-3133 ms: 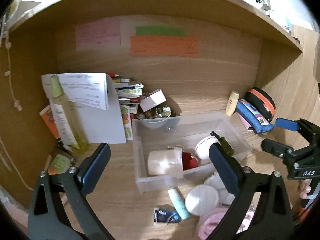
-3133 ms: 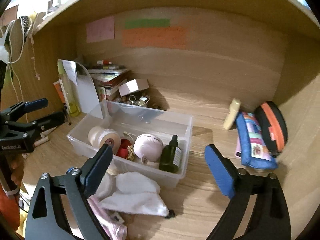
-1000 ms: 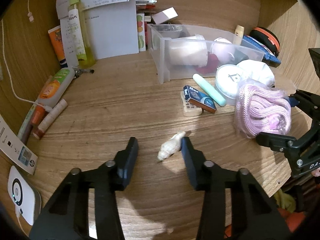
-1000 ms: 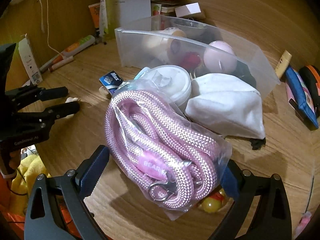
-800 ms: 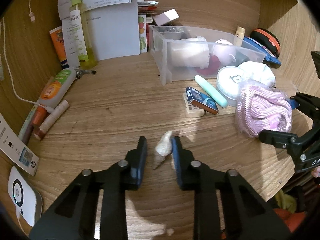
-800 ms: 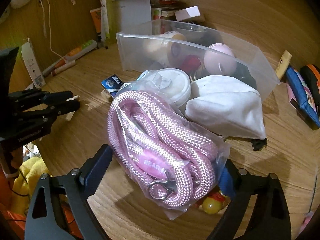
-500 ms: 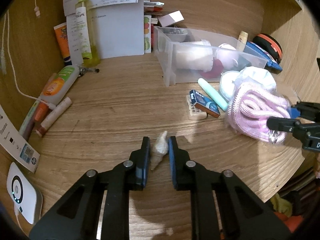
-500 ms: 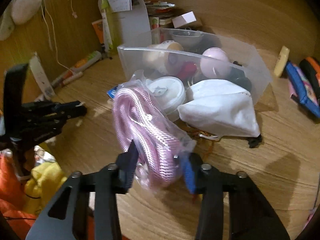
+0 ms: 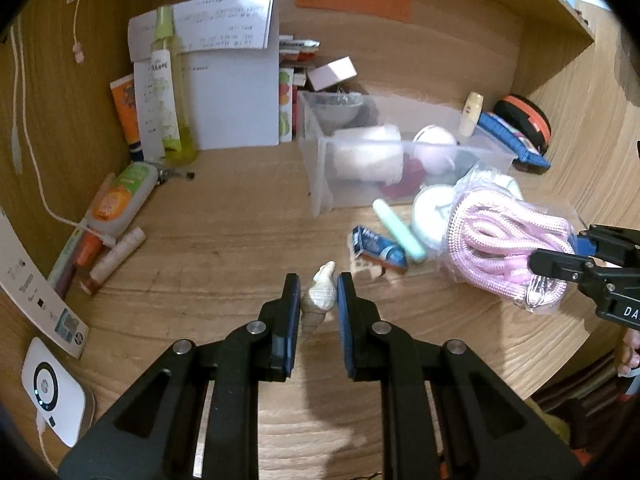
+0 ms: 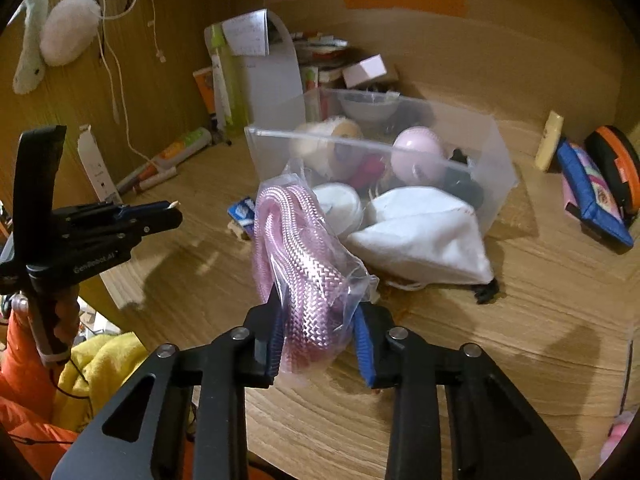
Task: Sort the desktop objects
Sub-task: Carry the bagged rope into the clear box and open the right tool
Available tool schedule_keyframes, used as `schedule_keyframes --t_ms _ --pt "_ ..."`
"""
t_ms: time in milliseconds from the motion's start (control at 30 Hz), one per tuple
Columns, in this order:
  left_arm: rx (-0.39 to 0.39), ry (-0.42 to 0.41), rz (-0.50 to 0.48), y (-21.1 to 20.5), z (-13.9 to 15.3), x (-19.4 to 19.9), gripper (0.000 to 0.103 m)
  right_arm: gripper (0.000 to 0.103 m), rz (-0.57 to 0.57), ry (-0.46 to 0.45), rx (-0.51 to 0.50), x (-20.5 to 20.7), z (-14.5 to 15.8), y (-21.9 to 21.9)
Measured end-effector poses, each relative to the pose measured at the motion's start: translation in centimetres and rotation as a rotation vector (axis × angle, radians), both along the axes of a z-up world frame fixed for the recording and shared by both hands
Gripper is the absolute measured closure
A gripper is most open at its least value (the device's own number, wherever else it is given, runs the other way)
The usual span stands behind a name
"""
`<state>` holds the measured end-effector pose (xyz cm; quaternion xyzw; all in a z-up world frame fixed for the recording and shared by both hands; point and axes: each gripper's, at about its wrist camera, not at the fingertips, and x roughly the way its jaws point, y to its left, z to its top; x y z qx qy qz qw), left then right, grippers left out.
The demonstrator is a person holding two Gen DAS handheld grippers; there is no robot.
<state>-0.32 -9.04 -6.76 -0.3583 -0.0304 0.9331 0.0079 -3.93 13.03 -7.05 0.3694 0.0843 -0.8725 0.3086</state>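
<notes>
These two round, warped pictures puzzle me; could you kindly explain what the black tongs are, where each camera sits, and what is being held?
A person holds a two-finger gripper in each hand, each carrying a wide-angle camera that looks along its fingers. The left wrist view shows the left gripper shut on a small pale seashell. In the right wrist view the right gripper has just been closing and now pinches a bagged pink rope. On the wooden desk sits a clear plastic bin of small items, a white pouch beside it.

The right gripper [image 10: 318, 334], jaws just closing, is pinching a bagged pink rope [image 10: 298, 248] above the wooden desk [image 10: 520, 320], in front of the clear bin [image 10: 496, 168].
</notes>
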Motion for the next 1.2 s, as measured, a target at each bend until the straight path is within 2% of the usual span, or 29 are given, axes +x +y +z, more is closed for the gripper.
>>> schedule_keyframes --t_ms 500,933,1200 --pt "0.007 0.101 -0.011 0.9 3.9 -1.4 0.085 0.076 -0.071 0.102 -0.067 -0.6 4.5 2.6" --pt "0.026 0.153 -0.022 1.3 6.1 -5.1 0.085 0.076 -0.131 0.182 -0.139 -3.9 8.0 4.4" --pt "0.040 0.176 -0.023 1.0 7.3 -8.2 0.085 0.076 -0.154 0.204 -0.160 -6.9 9.0 4.9"
